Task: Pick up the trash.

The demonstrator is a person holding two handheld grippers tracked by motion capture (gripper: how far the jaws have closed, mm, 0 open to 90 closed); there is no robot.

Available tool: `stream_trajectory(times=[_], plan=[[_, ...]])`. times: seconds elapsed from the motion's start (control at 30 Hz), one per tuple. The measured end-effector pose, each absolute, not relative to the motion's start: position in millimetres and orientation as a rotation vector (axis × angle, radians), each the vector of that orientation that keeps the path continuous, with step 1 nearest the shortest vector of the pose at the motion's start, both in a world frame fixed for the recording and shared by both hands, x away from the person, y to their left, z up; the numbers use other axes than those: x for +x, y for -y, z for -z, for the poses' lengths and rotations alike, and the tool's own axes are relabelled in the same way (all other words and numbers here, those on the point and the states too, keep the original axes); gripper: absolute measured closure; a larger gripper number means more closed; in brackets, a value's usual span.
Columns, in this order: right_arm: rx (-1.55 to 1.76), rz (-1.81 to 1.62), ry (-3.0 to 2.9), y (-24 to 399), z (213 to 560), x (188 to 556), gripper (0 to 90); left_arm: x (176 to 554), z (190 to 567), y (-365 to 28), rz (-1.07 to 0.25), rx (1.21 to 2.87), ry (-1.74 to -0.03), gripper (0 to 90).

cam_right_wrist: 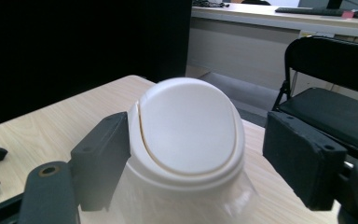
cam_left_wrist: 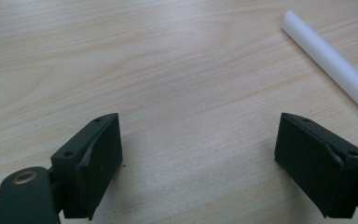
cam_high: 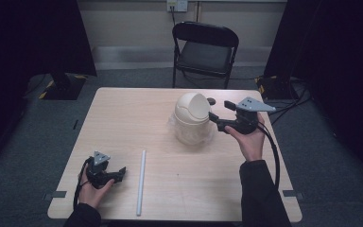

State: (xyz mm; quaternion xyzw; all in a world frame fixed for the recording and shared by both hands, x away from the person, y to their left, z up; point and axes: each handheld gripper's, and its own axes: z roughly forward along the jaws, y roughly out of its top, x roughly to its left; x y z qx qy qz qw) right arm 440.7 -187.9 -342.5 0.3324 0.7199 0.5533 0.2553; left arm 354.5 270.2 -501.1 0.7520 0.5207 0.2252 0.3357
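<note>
Cream domed bin (cam_high: pixel 192 118) sits centre frame as my right gripper (cam_right_wrist: pixel 193 158) spreads its jaws around the lid; my left gripper (cam_left_wrist: pixel 198 163), lower left, rests spread beside a white tube (cam_high: pixel 141 182).

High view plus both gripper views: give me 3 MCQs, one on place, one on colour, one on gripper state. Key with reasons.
1. Where does the white tube lie?
A. Beside the left hand-held gripper, toward the table's middle
B. Inside the bin
C. On the chair

2. What colour is the swing-lid bin?
A. Black
B. Cream-white
C. Red

3. How does the right hand-held gripper stand?
A. Shut on the tube
C. Lying unheld on the table
B. Open, jaws either side of the bin's lid

Key: 1 A, the tube lies flat on the wooden table just right of the left gripper. 2 B, the right gripper view shows a cream lid. 3 B, that view shows one jaw on each side of the lid, with a gap at the far jaw.
</note>
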Motion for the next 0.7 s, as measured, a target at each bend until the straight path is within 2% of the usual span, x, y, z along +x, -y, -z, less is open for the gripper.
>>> stream_trajectory(times=[0.4, 0.7], plan=[[0.887, -1.542, -2.038, 146, 355, 468, 23.2, 355, 501, -270, -0.586, 1.962, -1.358, 14.4], [0.948, -1.515, -2.125, 126, 385, 479, 23.7, 354, 501, -270, -0.587, 1.962, -1.358, 14.4]])
